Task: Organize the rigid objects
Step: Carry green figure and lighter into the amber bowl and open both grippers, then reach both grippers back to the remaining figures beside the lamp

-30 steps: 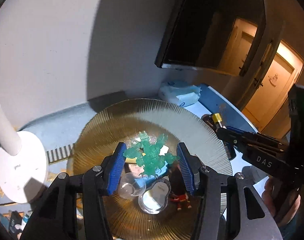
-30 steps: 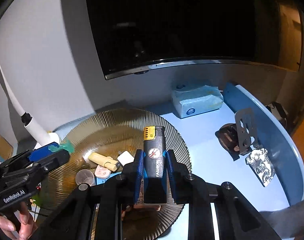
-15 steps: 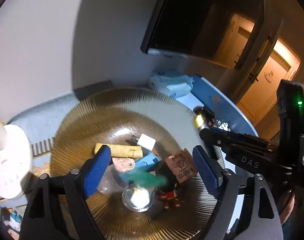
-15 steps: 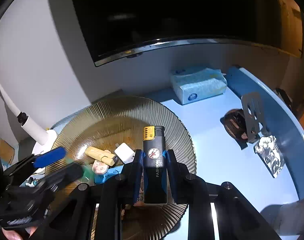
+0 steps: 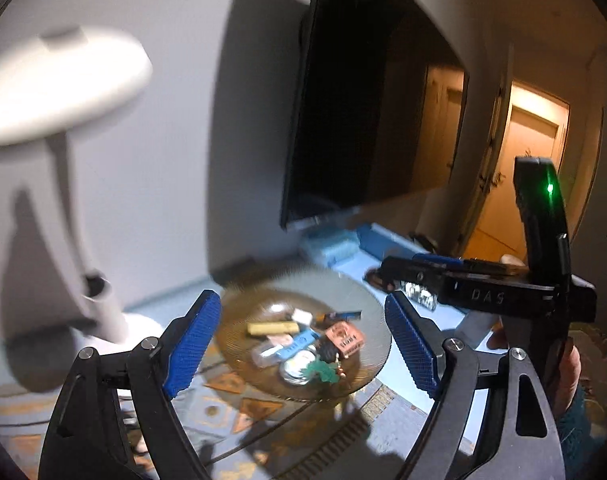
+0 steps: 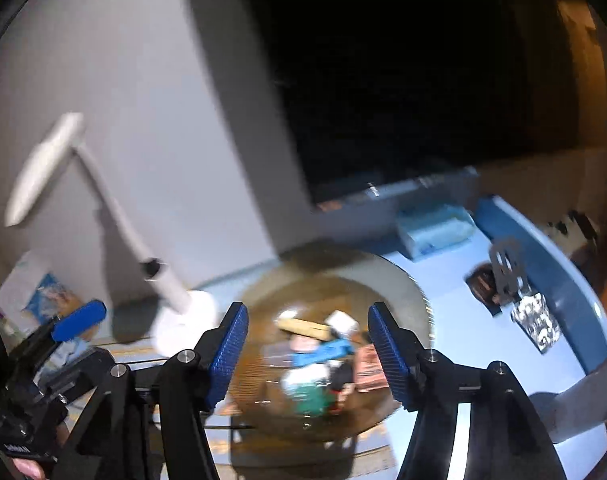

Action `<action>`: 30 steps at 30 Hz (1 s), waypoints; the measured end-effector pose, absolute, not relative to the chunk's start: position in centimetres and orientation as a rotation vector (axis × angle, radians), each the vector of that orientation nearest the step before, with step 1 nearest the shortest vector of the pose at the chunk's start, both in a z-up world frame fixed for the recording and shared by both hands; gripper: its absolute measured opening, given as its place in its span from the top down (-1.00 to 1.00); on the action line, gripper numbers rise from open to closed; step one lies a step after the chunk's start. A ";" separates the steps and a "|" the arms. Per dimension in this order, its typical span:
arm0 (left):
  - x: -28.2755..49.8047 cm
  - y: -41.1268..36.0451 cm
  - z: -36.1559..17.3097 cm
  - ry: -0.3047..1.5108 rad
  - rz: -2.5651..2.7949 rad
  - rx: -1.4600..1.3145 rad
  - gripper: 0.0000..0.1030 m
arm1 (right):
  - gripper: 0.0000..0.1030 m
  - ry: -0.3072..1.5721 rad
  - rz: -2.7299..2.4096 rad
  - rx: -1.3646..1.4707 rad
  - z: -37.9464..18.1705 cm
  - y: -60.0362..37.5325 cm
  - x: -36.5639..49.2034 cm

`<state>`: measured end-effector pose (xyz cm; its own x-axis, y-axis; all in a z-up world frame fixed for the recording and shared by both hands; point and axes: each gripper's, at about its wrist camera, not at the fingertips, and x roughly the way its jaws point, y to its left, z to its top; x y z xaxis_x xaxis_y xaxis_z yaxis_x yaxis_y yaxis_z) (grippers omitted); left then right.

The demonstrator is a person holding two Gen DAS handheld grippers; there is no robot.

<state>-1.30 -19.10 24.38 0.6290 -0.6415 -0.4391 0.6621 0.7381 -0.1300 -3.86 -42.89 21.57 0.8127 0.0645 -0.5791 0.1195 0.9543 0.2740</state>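
An amber ribbed glass plate holds a pile of small items: a yellow bar, a white cube, a red-brown box and a green figure. My left gripper hangs above and short of the plate, its jaws opening wide with nothing between them. My right gripper also hovers over the plate, jaws opening and empty. It shows in the left wrist view as the right gripper at the plate's far right. Both views are blurred.
A white desk lamp stands left of the plate. A dark TV hangs on the wall behind. On the blue table lie a tissue pack, a metal clip and a foil piece.
The left gripper let the green figure go into the plate, opened wide and rose back. The right gripper opened, the black lighter is gone from its jaws, and it rose too.
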 end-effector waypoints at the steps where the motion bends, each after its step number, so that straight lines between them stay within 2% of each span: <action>1: -2.2 -18.1 25.2 0.463 -0.732 0.043 -0.74 | -0.20 0.603 -0.001 0.294 22.7 -41.6 -4.7; 2: -3.0 -17.0 25.9 0.440 -0.713 0.041 -0.79 | -0.21 0.588 0.024 0.282 23.5 -40.7 -5.2; 3: -4.4 -15.3 26.8 0.407 -0.684 0.036 -0.88 | -0.31 0.571 0.056 0.276 24.4 -39.4 -6.0; 4: -5.2 -14.2 27.2 0.386 -0.666 0.031 -0.95 | -0.54 0.556 0.083 0.276 25.0 -38.3 -6.7; 6: -6.7 -11.8 27.7 0.353 -0.615 0.018 -0.97 | -0.80 0.523 0.122 0.278 25.7 -36.2 -8.1; 12: -9.4 -5.0 24.7 0.351 -0.461 -0.045 -0.98 | -0.82 0.506 0.195 0.221 23.3 -30.1 -10.6; 21: -6.7 0.5 9.5 0.570 -0.256 -0.076 -0.98 | -0.87 0.649 0.189 0.148 8.9 -23.8 -9.2; 28: -6.8 1.5 5.4 0.597 -0.227 -0.094 -0.98 | -0.87 0.716 0.166 0.132 4.6 -23.2 -7.9; 30: -6.1 1.3 4.5 0.666 -0.207 -0.092 -0.98 | -0.87 0.727 0.174 0.156 4.3 -23.6 -7.7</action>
